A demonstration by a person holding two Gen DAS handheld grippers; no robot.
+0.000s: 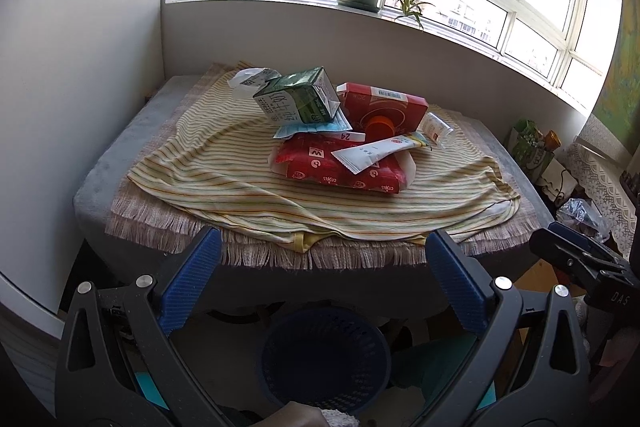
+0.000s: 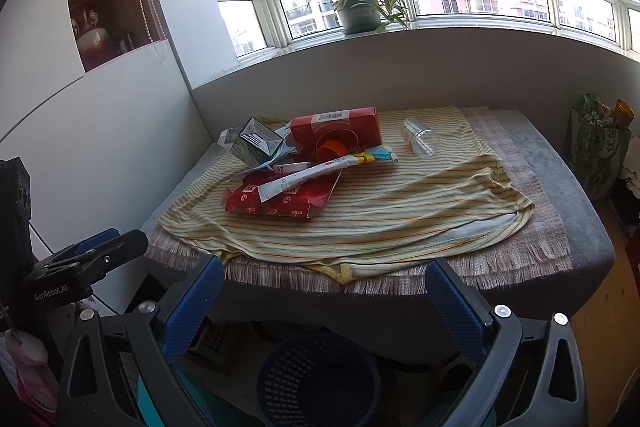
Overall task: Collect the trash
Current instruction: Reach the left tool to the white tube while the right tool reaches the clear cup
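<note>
Both tools were parked short of the grey padded table (image 2: 568,163), nothing gripped: left gripper (image 1: 324,259) had its blue pads spread wide and empty, right gripper (image 2: 324,287) likewise wide and empty. Biggest hazard was the loose yellow striped cloth (image 2: 400,211) over the fringed woven mat (image 2: 532,247); it lay rumpled and overhung the near edge, so a low pinch could snag fabric and drag the whole pile. Bin was the dark blue perforated plastic basket (image 2: 320,383) on the floor below the near edge, between the fingers in both views, well apart from the trash, so drops would likely happen in transit. Trash sat stacked mid-table: red printed soft pack (image 1: 344,167) at the bottom, red cardboard box (image 1: 384,107) behind, green-and-white milk carton (image 1: 300,99) tilted on top of paper scraps. Pulling a lower item first would probably topple the carton. White squeeze tube (image 1: 376,151) rested across the red pack and could slide off. Clear plastic cup (image 2: 420,138) lay on its side, apart to the right; it looked prone to roll or crush under a hard pinch.
</note>
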